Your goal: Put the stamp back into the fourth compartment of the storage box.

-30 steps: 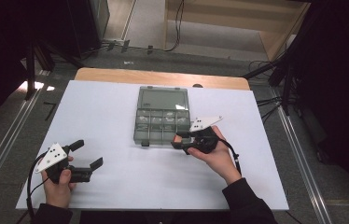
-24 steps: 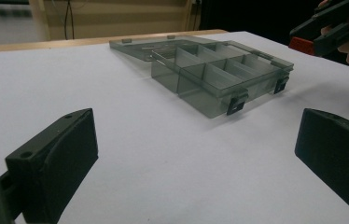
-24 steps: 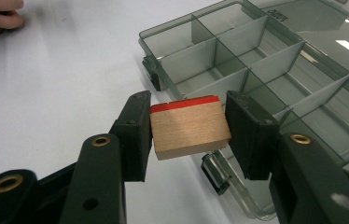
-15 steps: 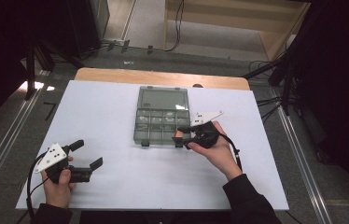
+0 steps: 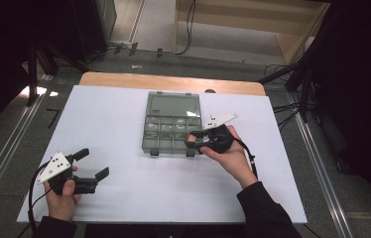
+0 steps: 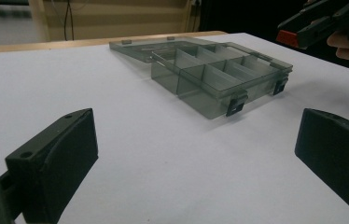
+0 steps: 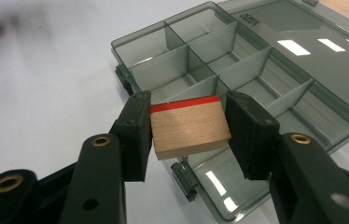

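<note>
Right tongs [image 7: 189,133] pinching a small wood block [image 7: 189,128] with a red edge, held over the front row of the open grey box [image 5: 171,126] on the tabletop [image 5: 119,198]. Block looks light, stiff and smooth, probably a bit slippery; take it by the flat sides. Left tongs [image 5: 94,163] spread, empty, well apart.

- One see-through grey box [image 5: 172,130] with its lid open.
- Eight little rooms inside the box, in two rows of four.
- Two dark clips [image 6: 234,105] on the front of the box.
- One small wooden block [image 7: 190,129] with a red edge.
- Two grippers: the left gripper [image 5: 92,168] and the right gripper [image 5: 192,141].
- Two hands, one on each gripper.
- One white table [image 5: 124,114].
</note>
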`<action>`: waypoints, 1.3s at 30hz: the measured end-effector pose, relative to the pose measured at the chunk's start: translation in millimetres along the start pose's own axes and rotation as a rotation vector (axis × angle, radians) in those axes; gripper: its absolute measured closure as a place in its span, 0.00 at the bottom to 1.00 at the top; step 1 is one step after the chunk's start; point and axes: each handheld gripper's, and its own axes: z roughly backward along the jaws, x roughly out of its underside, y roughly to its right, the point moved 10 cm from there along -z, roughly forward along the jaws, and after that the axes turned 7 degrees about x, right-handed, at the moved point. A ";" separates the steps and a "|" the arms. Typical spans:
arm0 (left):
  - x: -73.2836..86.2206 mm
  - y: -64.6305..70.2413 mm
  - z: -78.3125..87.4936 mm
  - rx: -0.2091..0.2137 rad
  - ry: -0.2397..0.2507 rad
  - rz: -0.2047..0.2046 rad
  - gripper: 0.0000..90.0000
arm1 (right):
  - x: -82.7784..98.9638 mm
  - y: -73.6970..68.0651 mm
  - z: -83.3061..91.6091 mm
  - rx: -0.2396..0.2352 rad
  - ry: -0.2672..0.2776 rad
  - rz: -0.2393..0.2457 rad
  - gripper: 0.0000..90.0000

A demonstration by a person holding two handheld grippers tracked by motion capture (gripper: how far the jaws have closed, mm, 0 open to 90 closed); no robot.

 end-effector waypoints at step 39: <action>-0.2 0.4 0.3 0.002 0.001 -0.001 0.00 | -5.5 25.2 -15.9 0.057 -0.028 -0.060 0.57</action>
